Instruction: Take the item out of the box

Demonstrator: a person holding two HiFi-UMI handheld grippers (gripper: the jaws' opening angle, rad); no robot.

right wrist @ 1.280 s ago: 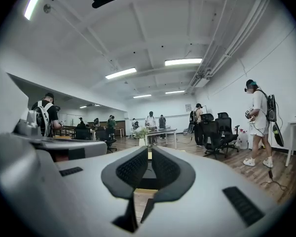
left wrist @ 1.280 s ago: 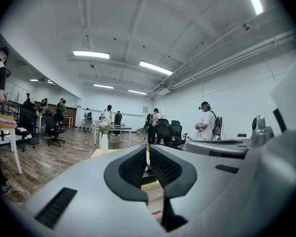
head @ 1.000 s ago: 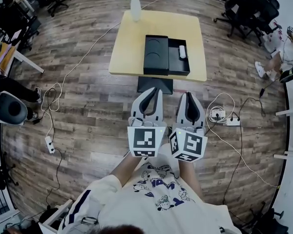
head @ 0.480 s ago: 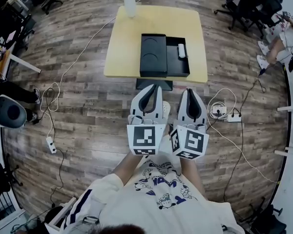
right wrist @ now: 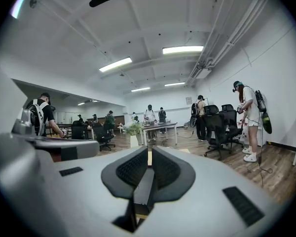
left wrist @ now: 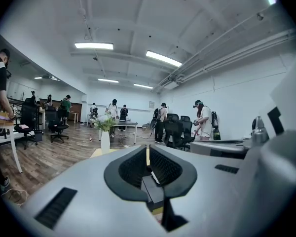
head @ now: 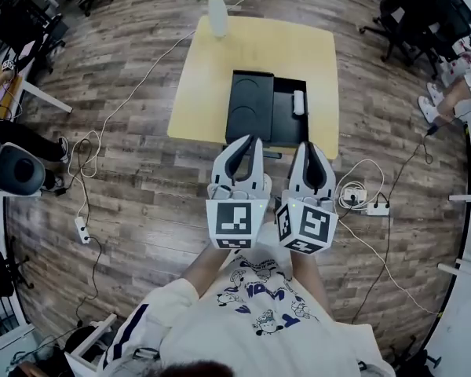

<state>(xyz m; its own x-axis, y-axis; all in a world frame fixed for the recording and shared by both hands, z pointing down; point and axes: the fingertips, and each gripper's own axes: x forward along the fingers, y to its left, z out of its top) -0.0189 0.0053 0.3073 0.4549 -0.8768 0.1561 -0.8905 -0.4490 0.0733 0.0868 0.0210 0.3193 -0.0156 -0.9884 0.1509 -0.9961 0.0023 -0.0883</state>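
While I stand at the 6 o'clock edge of a square, pale yellow table [head: 220, 77], I hold both tools level and side by side above the wood-plank floor [head: 141, 179]. My left gripper [head: 250, 141] has its ribbed black pads pressed together with nothing between them; my right gripper [head: 310, 146] is closed the same way and equally empty. Their smooth grey shells taper to rounded points aimed at 12 o'clock, just short of the matte black box [head: 267, 107]. It lies open and flat on the table, and its 9 o'clock half shows a round outline. Its 3 o'clock half holds the item [head: 299, 102], a small white oblong, well clear of both tools. At the table's 11 o'clock corner stands a slim white vase [head: 217, 16] with flowers.
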